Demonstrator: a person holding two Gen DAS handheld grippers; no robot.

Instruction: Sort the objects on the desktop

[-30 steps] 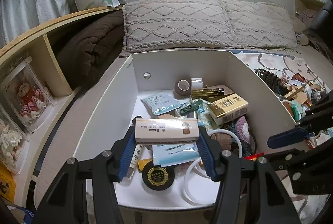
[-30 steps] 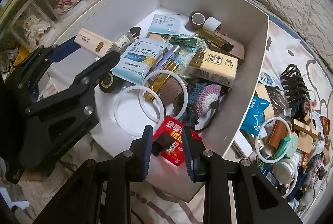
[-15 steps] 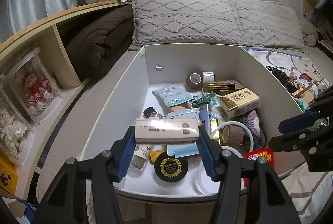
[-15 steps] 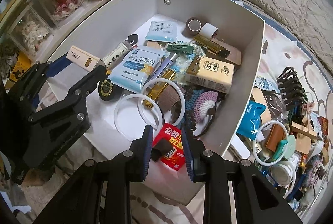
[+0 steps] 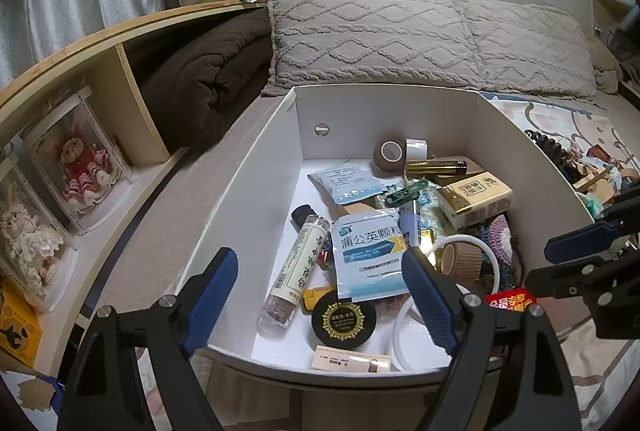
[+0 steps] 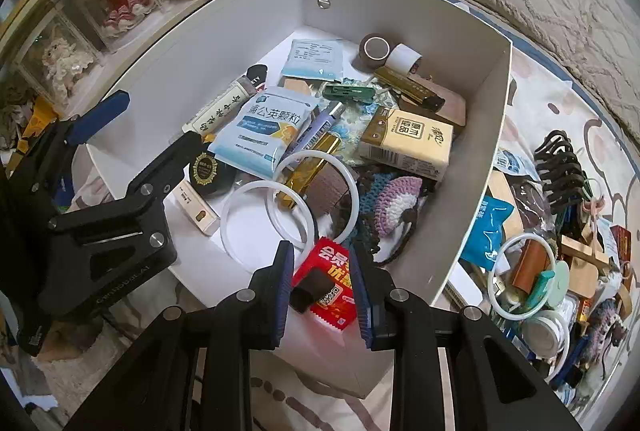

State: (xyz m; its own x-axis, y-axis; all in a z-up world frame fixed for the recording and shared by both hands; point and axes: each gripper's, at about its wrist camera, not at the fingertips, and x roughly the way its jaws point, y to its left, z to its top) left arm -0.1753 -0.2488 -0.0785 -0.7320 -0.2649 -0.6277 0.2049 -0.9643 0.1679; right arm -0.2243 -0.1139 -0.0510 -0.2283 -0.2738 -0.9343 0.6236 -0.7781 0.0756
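Left wrist view: your left gripper [image 5: 320,295] has its jaws opening with nothing between them; the small cream box [image 5: 352,363] lies in the white box [image 5: 240,199] just below them.

Right wrist view: your right gripper [image 6: 322,291] has its jaws clamped on the red packet [image 6: 332,281], not yet dropped; a heap of items [image 6: 560,239] off to their right waits on the bed.

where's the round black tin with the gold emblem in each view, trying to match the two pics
Left wrist view: the black tin lies low in the middle, near the front edge of the white box.
Right wrist view: the black tin lies left of centre, beside the left gripper's finger.
Shared landmark: the blue-and-white sachet, just behind the tin in both.
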